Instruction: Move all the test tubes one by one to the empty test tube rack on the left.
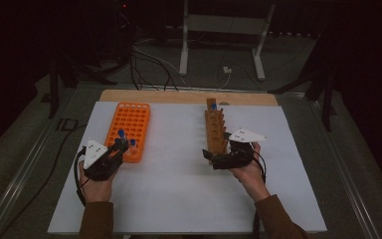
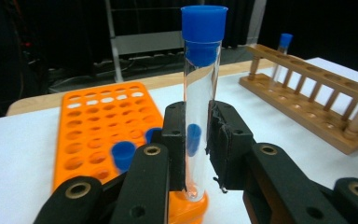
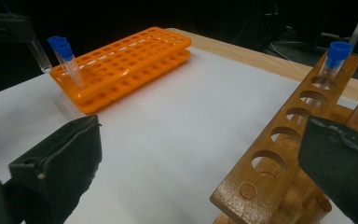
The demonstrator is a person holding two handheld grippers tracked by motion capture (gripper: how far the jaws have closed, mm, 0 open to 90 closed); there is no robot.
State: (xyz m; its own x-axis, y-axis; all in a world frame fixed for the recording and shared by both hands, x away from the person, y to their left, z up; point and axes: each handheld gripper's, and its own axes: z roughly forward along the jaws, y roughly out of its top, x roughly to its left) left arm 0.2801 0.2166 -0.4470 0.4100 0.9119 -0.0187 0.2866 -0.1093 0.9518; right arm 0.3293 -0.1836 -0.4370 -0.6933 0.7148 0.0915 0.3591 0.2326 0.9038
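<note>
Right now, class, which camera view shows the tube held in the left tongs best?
The left gripper view: the tube stands upright and close, its blue cap and clear wall sharp between the pads. The high view shows it small and dim above the orange rack. The right gripper view shows part of its glass at the edge.

Dim room, bright sheet (slight motion blur)

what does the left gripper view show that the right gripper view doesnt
Left gripper view alone: the left gripper shut on a clear test tube with a blue cap, its fingers pressing the glass just above the near edge of the orange rack.

Right gripper view alone: the right gripper open, its fingers wide apart at the near end of the wooden rack.

Both: the orange rack, the wooden rack with one blue-capped tube at its far end, the white table.
</note>
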